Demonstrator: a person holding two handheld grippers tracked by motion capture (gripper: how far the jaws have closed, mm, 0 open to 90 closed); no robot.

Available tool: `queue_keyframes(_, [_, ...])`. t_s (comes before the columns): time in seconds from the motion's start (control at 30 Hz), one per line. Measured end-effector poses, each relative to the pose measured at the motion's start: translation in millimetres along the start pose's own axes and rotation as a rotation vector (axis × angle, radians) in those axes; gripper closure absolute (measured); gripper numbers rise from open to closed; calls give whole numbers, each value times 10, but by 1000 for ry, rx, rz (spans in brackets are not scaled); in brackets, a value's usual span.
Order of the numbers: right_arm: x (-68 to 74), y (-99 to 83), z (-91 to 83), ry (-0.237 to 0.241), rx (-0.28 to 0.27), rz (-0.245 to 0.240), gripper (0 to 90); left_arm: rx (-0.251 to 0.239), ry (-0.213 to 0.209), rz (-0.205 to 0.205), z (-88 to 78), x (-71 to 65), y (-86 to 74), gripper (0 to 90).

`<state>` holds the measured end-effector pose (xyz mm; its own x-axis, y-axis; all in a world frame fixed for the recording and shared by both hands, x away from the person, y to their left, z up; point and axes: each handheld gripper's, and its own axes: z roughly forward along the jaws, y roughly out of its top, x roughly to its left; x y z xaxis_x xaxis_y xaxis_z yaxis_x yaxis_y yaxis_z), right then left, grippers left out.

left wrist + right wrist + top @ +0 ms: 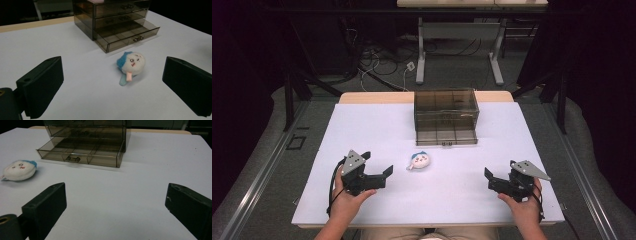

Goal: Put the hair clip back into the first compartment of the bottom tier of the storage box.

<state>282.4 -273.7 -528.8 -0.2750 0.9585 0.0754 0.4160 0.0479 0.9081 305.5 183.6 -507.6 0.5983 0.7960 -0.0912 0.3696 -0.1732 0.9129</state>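
Left gripper point(378, 165) and right gripper point(495, 181), each hand-held with jaws spread wide and empty. The plush toy point(419, 160) lies on the white table point(362, 125) between them, before the smoked-plastic drawer unit point(445, 116), whose bottom drawer point(130, 35) stands pulled out. Upper drawers' contents indistinct; no legible writing.

A lab or test room: a white table point(362, 125) ringed by dark curtains, loose cables point(377, 65) on grey carpet, and a desk frame point(459, 50) beyond the jaws.
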Motion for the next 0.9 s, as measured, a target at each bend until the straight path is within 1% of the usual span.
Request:
queue_keyframes(0.07, [8,1,2,3,-1,3,33,-7,-4,7,24,-27,23,34])
queue_keyframes(0.1, [19,2,-3,3,0,-3,33,-13,-9,7,44,-50,37,34])
queue_keyframes(0.13, [25,3,-5,3,5,-1,34,-11,-11,16,53,-56,46,34])
queue_keyframes(0.17, [26,3,-5,5,5,-1,34,-11,-19,10,69,-75,55,35])
queue_keyframes(0.27, [22,1,-1,10,-2,-4,34,0,-30,26,119,-120,85,34])
queue_keyframes(0.37, [21,-2,4,14,-2,-4,35,3,-38,31,159,-150,110,35])
queue_keyframes(0.4, [23,-2,3,15,-2,-2,35,7,-47,26,187,-165,127,35])
queue_keyframes(0.5, [22,-2,0,11,7,-5,36,9,-46,28,212,-177,145,34])
queue_keyframes(0.53, [25,-5,5,15,2,-2,36,9,-45,28,224,-183,154,35])
queue_keyframes(0.57, [32,-7,4,14,9,5,37,7,-46,28,234,-189,160,35])
queue_keyframes(0.6, [26,-8,7,18,9,-6,40,5,-44,32,242,-192,165,35])
queue_keyframes(0.7, [27,-8,4,17,15,-8,41,4,-52,24,273,-201,181,35])
queue_keyframes(0.77, [26,-11,10,19,11,-5,42,5,-50,30,297,-204,190,35])
queue_keyframes(0.83, [26,-10,5,18,18,-5,43,8,-53,33,320,-209,196,35])
queue_keyframes(0.9, [26,-14,14,22,10,-4,44,18,-39,55,353,-222,200,34])
